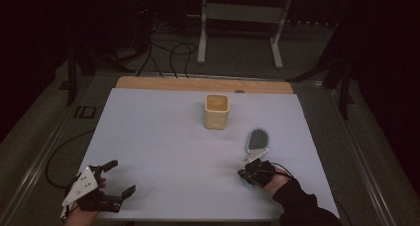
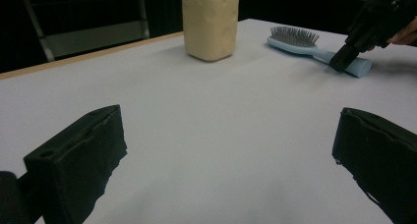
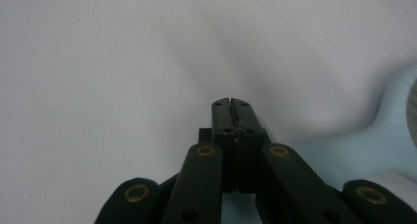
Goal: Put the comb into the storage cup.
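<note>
A light-blue hairbrush (image 1: 257,141) with grey bristles lies on the pale sheet at the right, handle toward me. My right gripper (image 1: 250,162) is shut, its jaws pressed together with nothing between them, and its tip rests at the end of the brush's handle (image 2: 356,67). In the right gripper view the closed tips (image 3: 230,103) point down at the sheet, with the brush (image 3: 393,116) just to their right. My left gripper (image 1: 124,176) lies near the front left corner, open and empty. A beige square cup (image 1: 216,112) stands upright beyond the middle.
The pale sheet (image 1: 163,137) covers a wooden tabletop whose bare strip (image 1: 198,84) shows at the far edge. Behind the table stand a white metal frame (image 1: 203,32) and cables (image 1: 168,52) on the floor. The cup (image 2: 210,25) is left of the brush (image 2: 295,40).
</note>
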{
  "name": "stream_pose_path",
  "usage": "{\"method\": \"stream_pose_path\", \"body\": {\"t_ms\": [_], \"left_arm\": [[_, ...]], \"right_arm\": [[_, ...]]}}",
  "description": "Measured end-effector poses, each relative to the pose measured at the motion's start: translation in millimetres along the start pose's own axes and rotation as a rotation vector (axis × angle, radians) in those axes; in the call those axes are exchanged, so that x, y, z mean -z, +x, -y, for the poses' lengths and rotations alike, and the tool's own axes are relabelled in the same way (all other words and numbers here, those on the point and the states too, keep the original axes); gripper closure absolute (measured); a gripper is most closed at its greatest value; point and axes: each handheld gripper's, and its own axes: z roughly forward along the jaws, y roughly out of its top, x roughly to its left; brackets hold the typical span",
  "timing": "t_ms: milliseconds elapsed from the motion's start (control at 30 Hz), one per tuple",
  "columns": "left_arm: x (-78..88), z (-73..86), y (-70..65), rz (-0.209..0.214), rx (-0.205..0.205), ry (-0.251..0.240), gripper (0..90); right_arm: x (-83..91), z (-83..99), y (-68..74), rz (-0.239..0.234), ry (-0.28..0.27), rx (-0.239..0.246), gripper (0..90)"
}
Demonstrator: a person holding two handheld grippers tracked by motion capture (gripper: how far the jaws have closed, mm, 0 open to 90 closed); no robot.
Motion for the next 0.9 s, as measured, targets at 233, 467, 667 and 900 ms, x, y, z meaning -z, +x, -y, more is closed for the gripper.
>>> {"method": "stream_pose_path", "body": {"t_ms": [233, 467, 667, 900], "left_arm": [[-1.3, 0.0, -0.2, 0.003, 0.001, 0.004, 0.0], [-1.2, -0.1, -0.5, 0.002, -0.003, 0.004, 0.0], [-1.7, -0.3, -0.7, 0.002, -0.004, 0.007, 0.0], [-1.6, -0.7, -0.5, -0.001, -0.003, 0.001, 0.0]], "right_arm": [[6.6, 10.1, -1.5, 0.005, 0.010, -0.014, 90.0], [15.9, 20.6, -2.7, 0.017, 0.011, -0.031, 90.0], [21.3, 31.5, -5.8, 0.037, 0.016, -0.050, 90.0], [29.0, 43.5, -13.5, 0.059, 0.037, -0.074, 90.0]]}}
